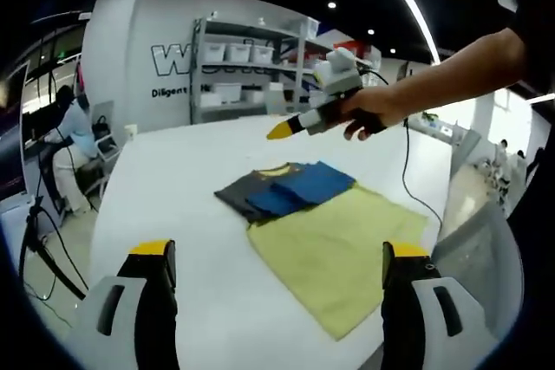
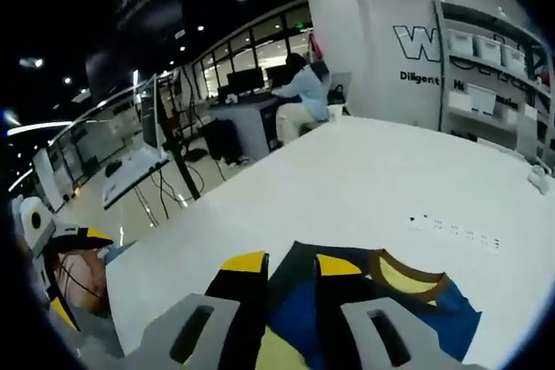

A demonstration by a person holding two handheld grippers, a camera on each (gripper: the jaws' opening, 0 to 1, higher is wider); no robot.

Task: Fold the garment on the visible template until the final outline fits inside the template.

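Observation:
A folded garment (image 1: 290, 186) in blue, dark grey and yellow lies on the white table (image 1: 173, 179). Its near edge overlaps a yellow-green template sheet (image 1: 347, 253). My left gripper (image 1: 279, 253) hovers well short of it, jaws wide apart and empty. A hand holds my right gripper (image 1: 284, 130) in the air beyond the garment. In the right gripper view the garment (image 2: 434, 314) with its yellow collar lies just under that gripper (image 2: 290, 264). Its jaws stand a narrow gap apart with nothing between them. The left gripper (image 2: 74, 257) shows at the left edge.
Shelving with white bins (image 1: 243, 67) stands behind the table against a lettered wall. A person (image 1: 74, 127) sits at a desk to the left. A black cable (image 1: 406, 171) hangs from the right gripper. The table's edge runs close past the template on the right.

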